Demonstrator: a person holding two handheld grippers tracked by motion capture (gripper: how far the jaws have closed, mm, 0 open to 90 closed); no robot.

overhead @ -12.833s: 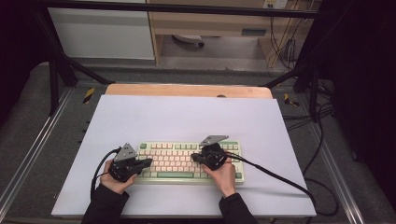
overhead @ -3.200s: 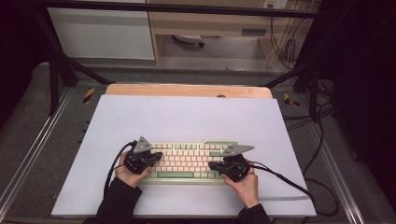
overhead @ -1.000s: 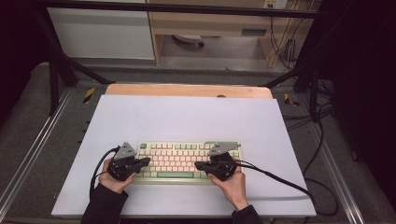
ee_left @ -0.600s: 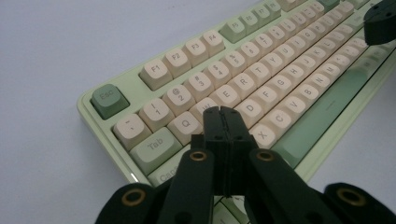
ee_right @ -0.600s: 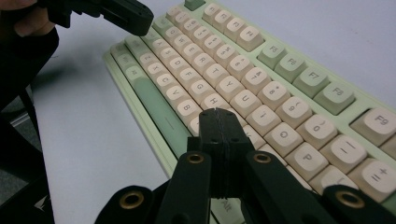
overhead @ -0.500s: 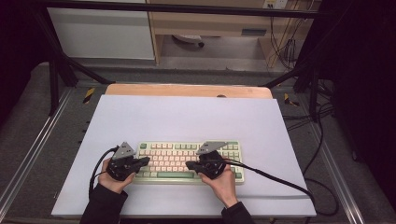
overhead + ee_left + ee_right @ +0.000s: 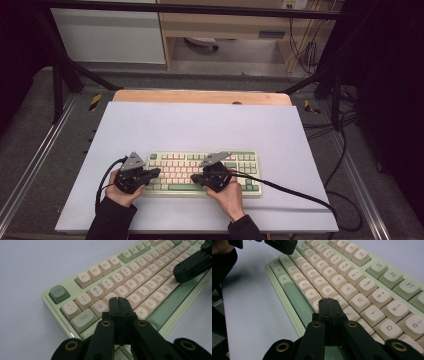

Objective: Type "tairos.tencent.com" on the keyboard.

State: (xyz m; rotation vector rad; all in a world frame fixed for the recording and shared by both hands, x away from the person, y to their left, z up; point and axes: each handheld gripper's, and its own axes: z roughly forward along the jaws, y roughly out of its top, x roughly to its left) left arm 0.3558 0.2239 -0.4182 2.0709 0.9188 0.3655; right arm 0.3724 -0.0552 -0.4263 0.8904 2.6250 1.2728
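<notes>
Green keyboard lies lengthwise left-right; both claws, left & right, clenched empty.

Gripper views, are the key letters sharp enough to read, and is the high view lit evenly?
Left gripper view: legends on the keyboard read clearly nearby, softer farther off. Right gripper view: letters crisp mid-frame. High view: table bright, surroundings dark.
</notes>
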